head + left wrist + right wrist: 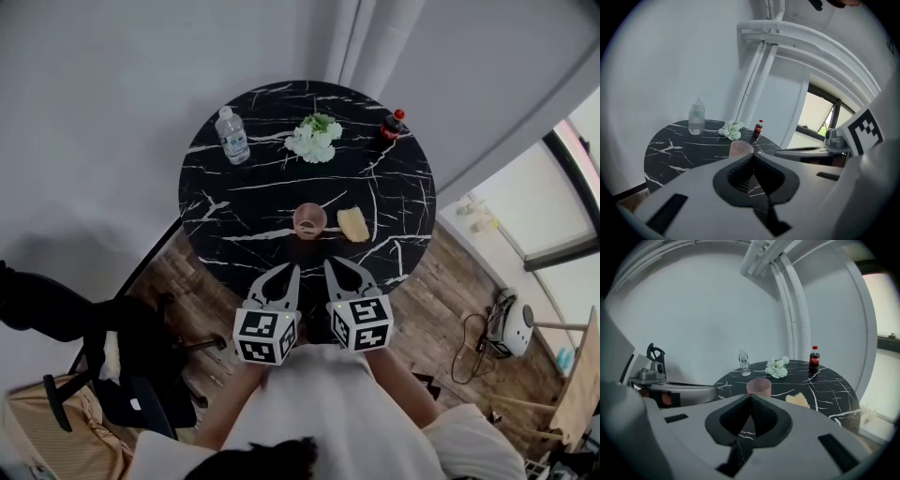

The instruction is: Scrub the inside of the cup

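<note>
Evidently scrubbing hasn't begun: the left gripper [293, 270] and right gripper [329, 262], both closed on nothing, hover just short of the ribbed pink cup [309, 220], with the yellow sponge [353, 224] beside it untouched.

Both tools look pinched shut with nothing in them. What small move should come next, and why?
Probably open the right gripper and reach for the sponge: it lies free just right of the cup, and the left gripper is shut and empty too.
</note>
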`<state>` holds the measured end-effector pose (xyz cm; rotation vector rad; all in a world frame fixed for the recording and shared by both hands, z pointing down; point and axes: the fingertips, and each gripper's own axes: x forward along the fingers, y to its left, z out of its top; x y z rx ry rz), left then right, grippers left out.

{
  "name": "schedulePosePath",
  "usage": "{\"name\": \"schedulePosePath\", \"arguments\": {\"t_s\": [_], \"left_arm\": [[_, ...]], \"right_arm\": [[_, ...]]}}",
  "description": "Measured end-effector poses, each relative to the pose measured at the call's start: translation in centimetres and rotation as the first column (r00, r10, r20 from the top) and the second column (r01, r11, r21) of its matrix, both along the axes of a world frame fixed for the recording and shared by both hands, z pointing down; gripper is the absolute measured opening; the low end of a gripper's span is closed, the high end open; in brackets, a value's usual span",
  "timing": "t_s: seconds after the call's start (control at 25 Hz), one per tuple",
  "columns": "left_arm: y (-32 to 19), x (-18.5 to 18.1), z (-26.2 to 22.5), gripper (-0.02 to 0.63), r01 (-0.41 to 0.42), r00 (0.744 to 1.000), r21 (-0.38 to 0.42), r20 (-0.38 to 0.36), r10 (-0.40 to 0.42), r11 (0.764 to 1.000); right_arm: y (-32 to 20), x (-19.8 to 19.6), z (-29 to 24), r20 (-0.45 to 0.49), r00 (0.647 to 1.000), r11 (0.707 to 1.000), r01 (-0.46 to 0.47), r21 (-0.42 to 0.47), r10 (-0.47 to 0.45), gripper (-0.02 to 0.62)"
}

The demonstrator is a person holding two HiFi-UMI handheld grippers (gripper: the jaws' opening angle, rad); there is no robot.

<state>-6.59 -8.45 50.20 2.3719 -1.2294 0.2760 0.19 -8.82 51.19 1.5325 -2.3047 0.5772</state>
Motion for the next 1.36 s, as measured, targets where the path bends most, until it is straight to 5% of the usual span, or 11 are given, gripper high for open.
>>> {"name": "schedulePosePath", "arguments": {"t_s": [1.36], "left_arm": [[2.6,3.6,1.7,0.009,-0.117,0.991,-0.047,0.062,0.12,0.992]], "right_arm": [[3.3,-0.6,1.1,-0.012,1.0,1.0,0.011,-0.019,-0.011,0.032]]}}
